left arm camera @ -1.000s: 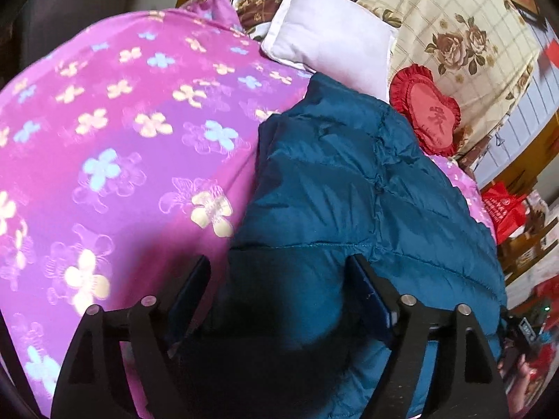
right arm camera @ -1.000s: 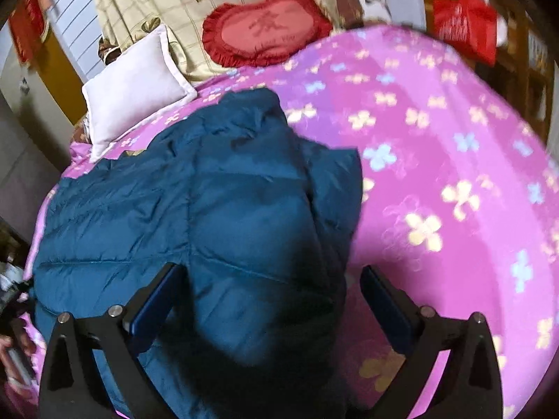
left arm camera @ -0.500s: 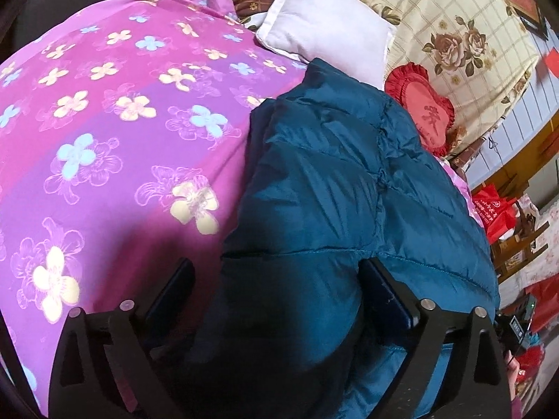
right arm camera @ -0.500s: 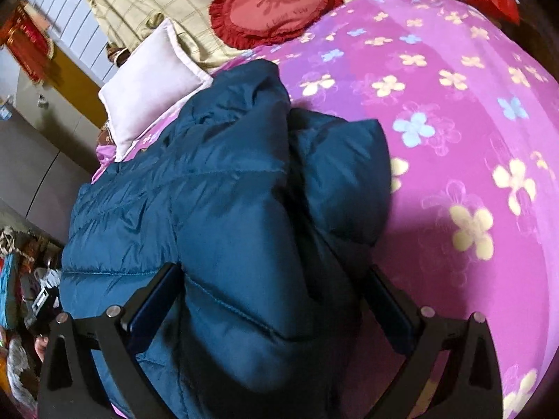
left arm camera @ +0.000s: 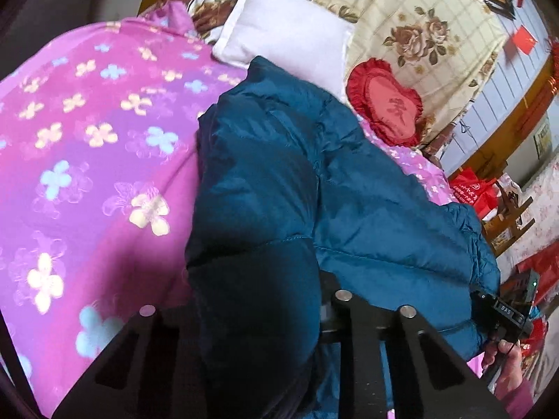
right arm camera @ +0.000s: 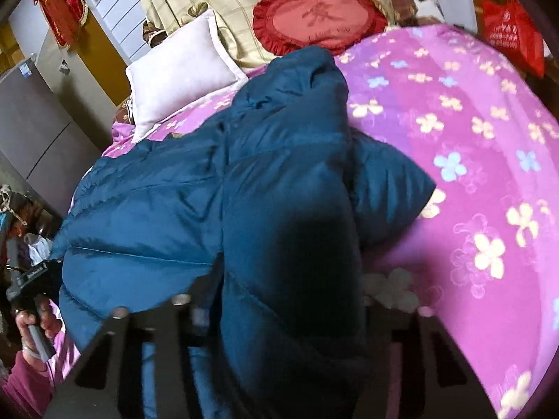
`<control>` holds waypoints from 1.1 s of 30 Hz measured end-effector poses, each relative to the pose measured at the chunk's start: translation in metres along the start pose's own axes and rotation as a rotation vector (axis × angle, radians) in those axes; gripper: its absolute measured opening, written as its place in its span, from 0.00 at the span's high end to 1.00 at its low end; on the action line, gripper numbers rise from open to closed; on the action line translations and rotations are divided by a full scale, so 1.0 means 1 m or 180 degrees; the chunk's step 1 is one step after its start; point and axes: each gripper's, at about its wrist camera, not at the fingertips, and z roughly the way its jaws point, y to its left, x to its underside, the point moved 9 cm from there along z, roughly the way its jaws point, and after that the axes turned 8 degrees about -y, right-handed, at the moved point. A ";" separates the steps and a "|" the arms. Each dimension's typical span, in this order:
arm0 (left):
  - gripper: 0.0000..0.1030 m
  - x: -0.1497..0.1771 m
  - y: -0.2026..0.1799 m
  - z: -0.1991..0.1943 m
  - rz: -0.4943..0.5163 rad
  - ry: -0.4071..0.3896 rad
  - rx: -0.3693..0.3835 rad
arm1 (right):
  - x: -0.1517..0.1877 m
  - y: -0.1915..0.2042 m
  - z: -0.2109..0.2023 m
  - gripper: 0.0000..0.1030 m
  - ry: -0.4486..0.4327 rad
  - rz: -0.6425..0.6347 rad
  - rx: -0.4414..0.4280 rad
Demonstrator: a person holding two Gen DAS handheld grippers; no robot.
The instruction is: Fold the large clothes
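A large teal puffer jacket [left arm camera: 367, 202] lies spread on a bed with a pink flowered cover [left arm camera: 87, 174]. My left gripper [left arm camera: 251, 314] has a thick fold of the jacket's left edge bunched between its fingers, and its jaws are closing on it. In the right wrist view the jacket [right arm camera: 157, 216] fills the middle. My right gripper [right arm camera: 290, 310] is closing on a bulging fold at the jacket's right side, next to the pink cover [right arm camera: 471, 139]. The fabric hides the pads of both grippers.
At the head of the bed lie a white pillow [left arm camera: 290, 45] and a red heart cushion [left arm camera: 387, 104], with a floral quilt behind them. A hand [left arm camera: 503, 352] holds the other gripper's handle at the jacket's far edge. A red bag [right arm camera: 510, 35] and a grey cabinet [right arm camera: 35, 122] stand beside the bed.
Both pairs of jaws have drawn in from wide open onto the jacket. The fabric between them now bunches into a raised fold. Both views have tilted a little.
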 end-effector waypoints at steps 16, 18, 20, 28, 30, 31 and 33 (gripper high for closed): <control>0.94 0.024 -0.011 -0.059 -0.0053 0.0083 0.0016 | 0.013 0.026 -0.078 0.67 -0.0020 -0.0080 0.0089; 0.94 0.030 -0.011 -0.068 -0.0023 0.0109 -0.0030 | 0.018 0.027 -0.085 0.67 -0.0020 -0.0057 0.0069; 0.94 0.036 -0.012 -0.077 0.0020 0.0110 -0.0073 | 0.024 0.028 -0.091 0.67 -0.0010 -0.0036 0.0050; 0.94 0.056 -0.019 -0.111 0.0277 0.0070 -0.0179 | 0.053 0.030 -0.116 0.67 0.0056 -0.0005 -0.0012; 0.94 0.061 -0.019 -0.119 0.0326 0.0060 -0.0185 | 0.060 0.031 -0.123 0.67 0.0070 0.0006 -0.0018; 0.94 0.063 -0.019 -0.122 0.0345 0.0058 -0.0185 | 0.063 0.032 -0.126 0.67 0.0079 0.0013 -0.0021; 0.94 0.066 -0.017 -0.127 0.0371 0.0060 -0.0192 | 0.070 0.032 -0.131 0.67 0.0094 0.0021 -0.0032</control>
